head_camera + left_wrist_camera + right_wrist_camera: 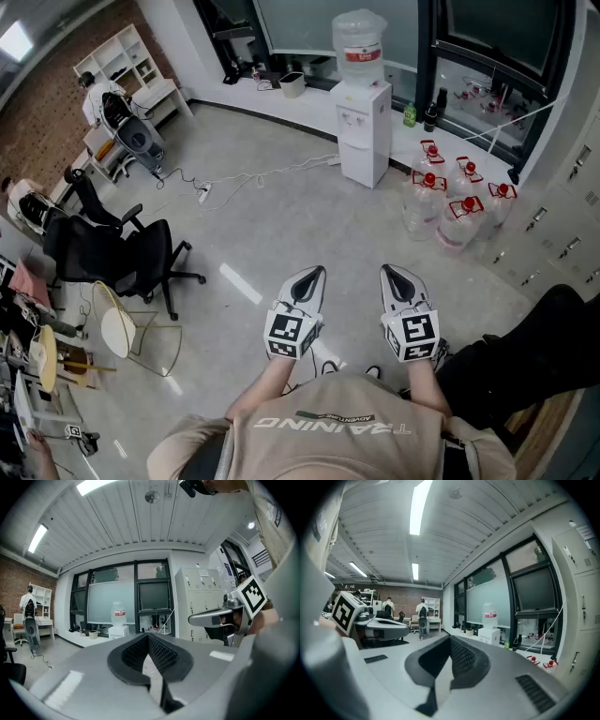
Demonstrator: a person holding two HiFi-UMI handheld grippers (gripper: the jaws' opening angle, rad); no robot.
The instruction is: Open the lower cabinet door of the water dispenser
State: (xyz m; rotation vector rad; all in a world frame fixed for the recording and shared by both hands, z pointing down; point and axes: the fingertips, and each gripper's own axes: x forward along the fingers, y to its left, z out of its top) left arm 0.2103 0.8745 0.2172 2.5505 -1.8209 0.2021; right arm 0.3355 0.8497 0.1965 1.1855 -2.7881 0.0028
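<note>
The white water dispenser [364, 131] stands far ahead by the window ledge, a clear bottle with a red label on top; its lower cabinet door [360, 161] looks closed. It shows small in the left gripper view [119, 629] and in the right gripper view [490, 633]. My left gripper [309, 275] and right gripper [395, 273] are held side by side in front of my chest, pointing at the dispenser and well short of it. Both have their jaws together with nothing between them, as seen close up on the left gripper [149, 638] and the right gripper [451, 640].
Several full water jugs [452, 202] with red caps stand on the floor right of the dispenser. A cable and power strip [204, 192] lie on the floor to the left. Black office chairs [112, 253] are at left, grey lockers [562, 234] at right.
</note>
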